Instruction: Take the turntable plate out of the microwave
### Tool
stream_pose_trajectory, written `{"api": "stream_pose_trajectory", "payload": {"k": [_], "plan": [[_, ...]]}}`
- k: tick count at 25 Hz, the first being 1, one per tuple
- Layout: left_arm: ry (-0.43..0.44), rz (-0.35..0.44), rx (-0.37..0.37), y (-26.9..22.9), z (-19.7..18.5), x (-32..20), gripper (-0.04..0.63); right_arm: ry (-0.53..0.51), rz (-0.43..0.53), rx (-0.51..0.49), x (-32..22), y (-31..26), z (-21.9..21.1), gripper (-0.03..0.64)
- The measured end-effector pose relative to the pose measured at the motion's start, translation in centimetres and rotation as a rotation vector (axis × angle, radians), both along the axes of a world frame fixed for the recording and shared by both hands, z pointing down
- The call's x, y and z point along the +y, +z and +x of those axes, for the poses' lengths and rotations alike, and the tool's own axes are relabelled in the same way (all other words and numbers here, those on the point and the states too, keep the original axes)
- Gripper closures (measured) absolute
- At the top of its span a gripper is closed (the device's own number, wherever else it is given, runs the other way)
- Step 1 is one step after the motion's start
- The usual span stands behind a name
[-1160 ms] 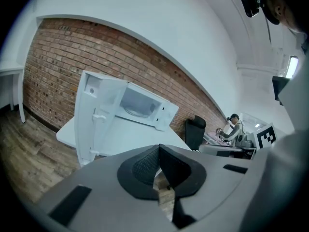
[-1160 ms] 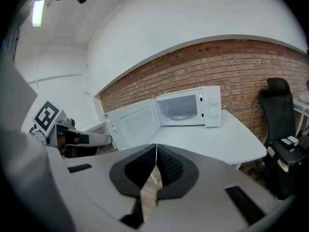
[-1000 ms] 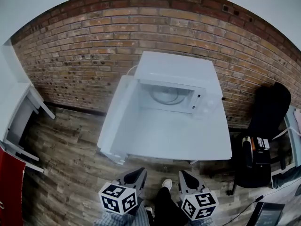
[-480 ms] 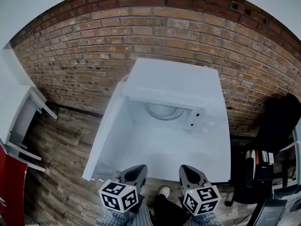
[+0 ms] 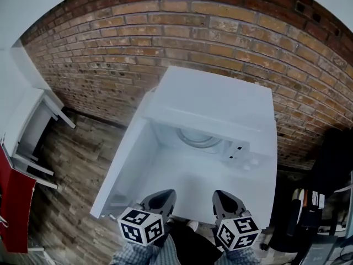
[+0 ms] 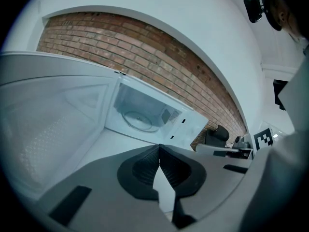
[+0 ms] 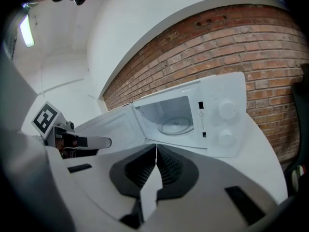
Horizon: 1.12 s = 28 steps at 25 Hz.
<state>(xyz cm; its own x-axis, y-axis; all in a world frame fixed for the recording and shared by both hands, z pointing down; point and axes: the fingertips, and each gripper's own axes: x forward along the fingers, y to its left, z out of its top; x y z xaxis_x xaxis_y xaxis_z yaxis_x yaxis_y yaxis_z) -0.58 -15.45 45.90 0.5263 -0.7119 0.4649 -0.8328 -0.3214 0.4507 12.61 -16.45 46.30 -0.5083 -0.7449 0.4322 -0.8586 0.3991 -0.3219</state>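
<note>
Against the brick wall: white microwave on a white table, door swung fully open to the left. Turntable plate lies flat on the cavity floor, clear glass, untouched.

Change over the last second: the whole scene has slid closer in the head view. The microwave fills more of the frame. The look into the cavity is steeper, so the top edge of the opening now cuts off the far part of the plate. A second ago floor showed between the table's near edge and the two grippers. Now the tips of the left gripper and right gripper lie over that edge. This reads as the person having walked up to the table, both hands carried forward together.

Jaws: no change. Left gripper pressed together, nothing between the pads. Right gripper likewise pressed together and empty. Both point toward the open cavity, well short of it.

Meaning for the task: approach nearly done, door no obstacle, plate not yet reached. Judgement: at least one gripper must spread before it can take the plate's rim, and the reach must go in under the cavity's top edge.
</note>
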Motion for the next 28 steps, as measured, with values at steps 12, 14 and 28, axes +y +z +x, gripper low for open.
{"api": "stream_pose_trajectory", "payload": {"k": [12, 14, 28], "plan": [[0.041, -0.058, 0.183, 1.2, 1.9, -8.6, 0.591, 0.088, 0.005, 0.022, -5.3, -0.6, 1.4, 0.6], [0.042, -0.074, 0.258, 1.3, 2.2, -10.2, 0.591, 0.104, 0.012, 0.029, -6.3, -0.9, 1.5, 0.6], [-0.012, -0.224, 0.212, 7.1, 1.5, -16.7, 0.586, 0.114, 0.021, 0.046, -9.9, -1.5, 0.2, 0.6]]}}
